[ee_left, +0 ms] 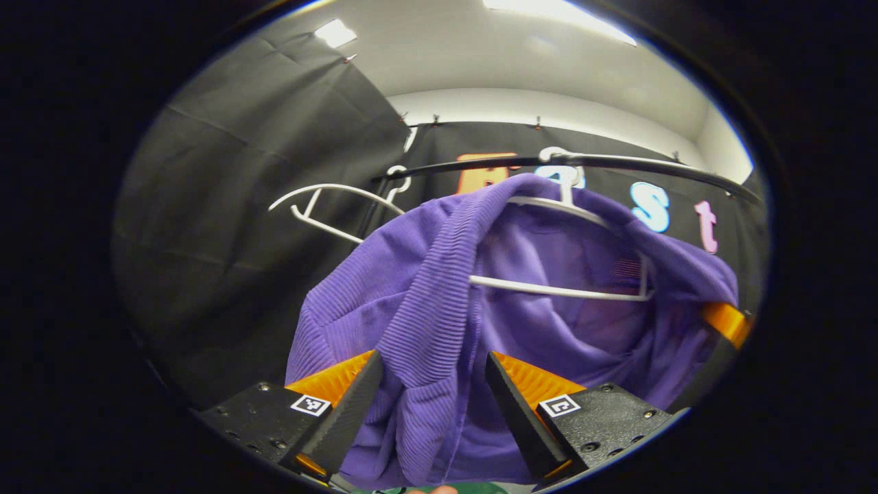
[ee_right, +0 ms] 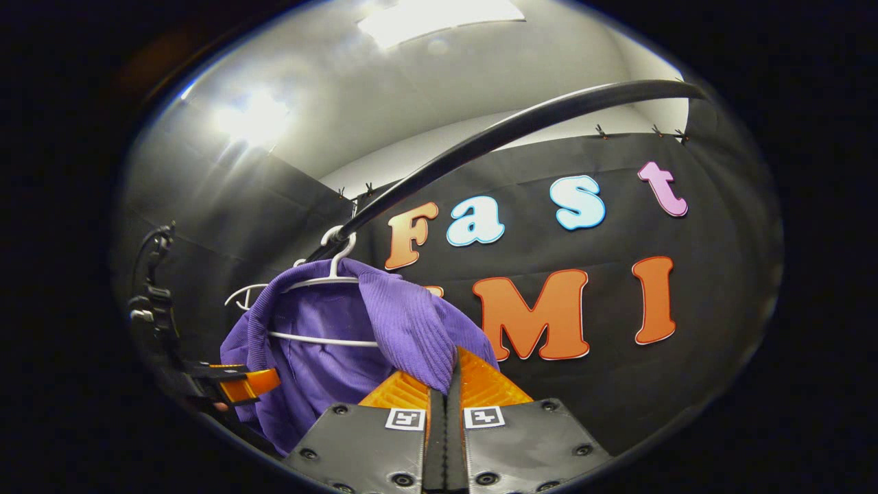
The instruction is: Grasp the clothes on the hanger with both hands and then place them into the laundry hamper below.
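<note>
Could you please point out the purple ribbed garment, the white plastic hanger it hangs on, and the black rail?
purple ribbed garment (ee_left: 425, 302): left gripper view, front fold.
white plastic hanger (ee_left: 549, 288): left gripper view, lower bar.
black rail (ee_right: 494, 134): right gripper view, mid-span.

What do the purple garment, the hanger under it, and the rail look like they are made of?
Garment: ribbed knit fabric, matte, draping in soft folds. Hanger: thin white rod, smooth; plastic or coated wire, unclear which. Rail: dark, smooth tube with a slight sheen, probably painted metal.

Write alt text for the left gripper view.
The left gripper, open, straddles a fold of a ribbed purple knit garment draped on a white wire hanger hooked over a black rail. A second, bare white hanger hangs left.
</note>
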### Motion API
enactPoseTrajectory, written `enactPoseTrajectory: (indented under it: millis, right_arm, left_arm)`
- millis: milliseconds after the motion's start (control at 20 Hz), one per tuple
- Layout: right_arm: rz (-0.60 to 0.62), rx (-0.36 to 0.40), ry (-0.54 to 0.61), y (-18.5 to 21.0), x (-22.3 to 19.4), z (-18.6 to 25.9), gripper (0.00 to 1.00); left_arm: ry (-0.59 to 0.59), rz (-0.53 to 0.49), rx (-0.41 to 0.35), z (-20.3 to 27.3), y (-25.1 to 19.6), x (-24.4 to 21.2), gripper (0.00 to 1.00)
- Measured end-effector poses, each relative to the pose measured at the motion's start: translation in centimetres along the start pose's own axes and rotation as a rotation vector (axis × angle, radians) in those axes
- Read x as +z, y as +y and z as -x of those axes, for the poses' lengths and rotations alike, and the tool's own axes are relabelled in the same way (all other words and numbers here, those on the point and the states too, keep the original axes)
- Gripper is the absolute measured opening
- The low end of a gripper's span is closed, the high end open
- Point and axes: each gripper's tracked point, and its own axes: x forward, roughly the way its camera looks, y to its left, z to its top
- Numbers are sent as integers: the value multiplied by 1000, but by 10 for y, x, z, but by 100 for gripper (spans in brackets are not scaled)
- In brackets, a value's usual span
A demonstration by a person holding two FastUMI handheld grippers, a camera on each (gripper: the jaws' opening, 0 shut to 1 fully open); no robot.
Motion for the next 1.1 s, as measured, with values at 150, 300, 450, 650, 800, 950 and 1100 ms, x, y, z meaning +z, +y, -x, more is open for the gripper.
enactPoseTrajectory:
  millis: [150, 300, 450, 650, 800, 950, 1100]
  right_arm:
    - [-5, 1, 2, -2, 0, -1, 7]
    - [6, -9, -6, -5, 3, 0, 14]
    - [8, -39, -18, -14, 1, -4, 7]
    - [21, -73, -32, -23, 3, -8, 7]
    - [14, -77, -33, -25, 3, -14, 7]
    - [-26, -83, -24, -29, -2, -19, 7]
    - [-64, -87, -5, -33, -8, -23, 7]
  left_arm:
    - [10, -116, 40, -29, 17, -20, 87]
    - [-24, -178, 3, -19, 14, -7, 48]
    - [-73, -202, -10, -1, 22, 15, 8]
    - [-224, -229, 44, 11, 41, 93, 4]
    - [-275, -144, 76, -3, 60, 138, 7]
    - [-316, -83, 138, -30, 93, 172, 7]
    - [-285, -81, 114, -64, 100, 178, 7]
